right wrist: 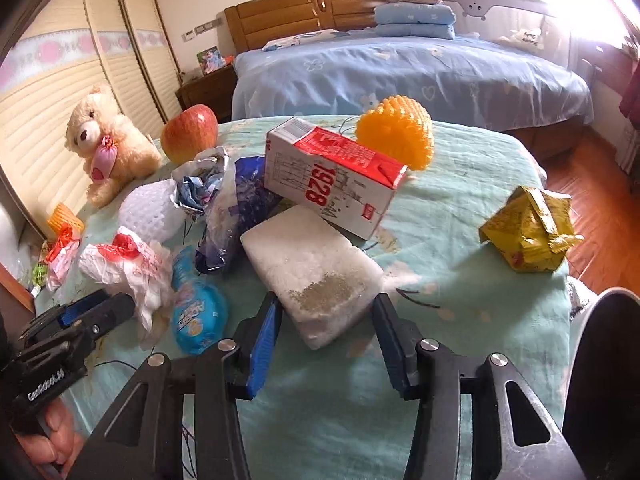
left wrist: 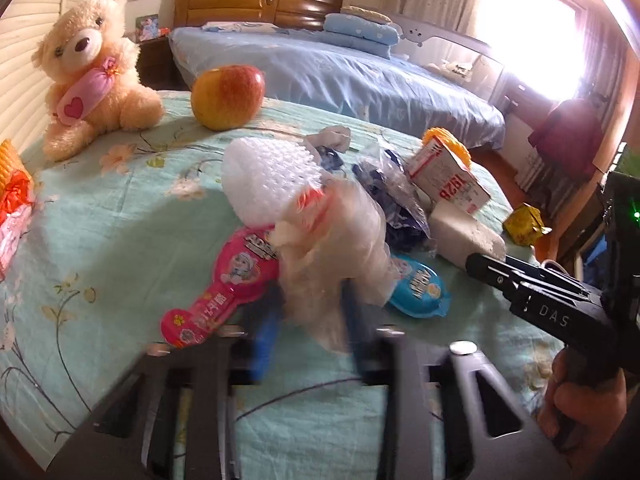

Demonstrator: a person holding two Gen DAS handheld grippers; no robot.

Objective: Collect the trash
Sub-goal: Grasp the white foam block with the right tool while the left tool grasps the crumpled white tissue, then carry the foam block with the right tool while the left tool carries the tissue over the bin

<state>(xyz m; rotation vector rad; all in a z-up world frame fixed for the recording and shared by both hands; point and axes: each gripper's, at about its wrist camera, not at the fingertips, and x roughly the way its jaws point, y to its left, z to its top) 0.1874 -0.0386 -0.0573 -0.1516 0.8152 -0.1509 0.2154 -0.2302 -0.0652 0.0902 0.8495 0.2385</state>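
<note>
Trash lies heaped on a round table with a green floral cloth (right wrist: 460, 184). My left gripper (left wrist: 310, 320) is shut on a crumpled white plastic bag with red print (left wrist: 332, 248), which also shows in the right wrist view (right wrist: 128, 264). My right gripper (right wrist: 326, 320) is open, its blue pads on either side of a white foam block (right wrist: 312, 268). Nearby lie a red-and-white "1928" carton (right wrist: 336, 176), a blue wrapper (right wrist: 198, 312), a pink wrapper (left wrist: 224, 284), white foam netting (left wrist: 264, 176), a dark blue plastic bag (right wrist: 240, 200) and a crumpled yellow packet (right wrist: 528, 232).
A teddy bear (left wrist: 88, 72), an apple (left wrist: 228, 96) and orange foam netting (right wrist: 396, 132) sit on the table. More wrappers (right wrist: 60, 256) lie at its left edge. A dark round bin rim (right wrist: 600, 380) is at lower right. A blue bed (right wrist: 400, 76) stands behind.
</note>
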